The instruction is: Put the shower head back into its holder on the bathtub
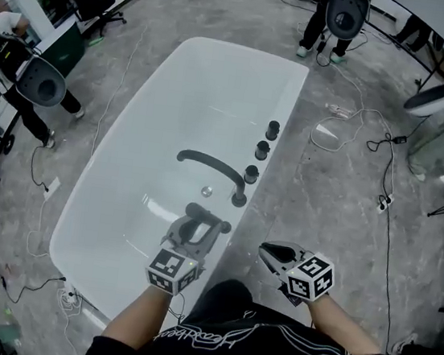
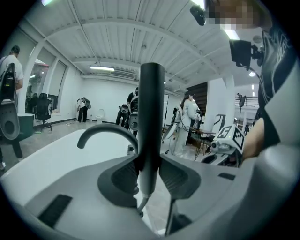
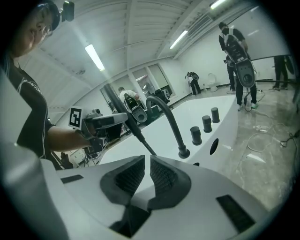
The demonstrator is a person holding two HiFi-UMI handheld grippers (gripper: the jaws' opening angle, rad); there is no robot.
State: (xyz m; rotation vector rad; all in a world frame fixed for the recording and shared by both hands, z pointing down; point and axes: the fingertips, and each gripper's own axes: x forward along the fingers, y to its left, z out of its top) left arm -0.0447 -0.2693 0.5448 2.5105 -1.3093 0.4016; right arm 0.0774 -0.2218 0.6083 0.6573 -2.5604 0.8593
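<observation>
The shower head (image 2: 151, 126) is a dark round stick with a hose at its lower end. It stands upright between the pads of my left gripper (image 2: 150, 176), which is shut on it. In the head view this gripper (image 1: 199, 225) hangs over the near end of the white bathtub (image 1: 123, 192), just short of the curved dark spout (image 1: 211, 166). My right gripper (image 1: 267, 253) hovers by the tub's near right rim; its jaws (image 3: 146, 171) are shut on nothing. A dark oval opening (image 3: 213, 146) sits in the rim next to three knobs (image 3: 206, 124).
The spout's base (image 1: 239, 200) and the knobs (image 1: 262, 149) line the right rim. A drain (image 1: 206, 190) lies in the tub floor. Cables (image 1: 360, 118) trail over the stone floor on the right. People with gear stand at the far end (image 1: 332, 21) and at the left (image 1: 24, 78).
</observation>
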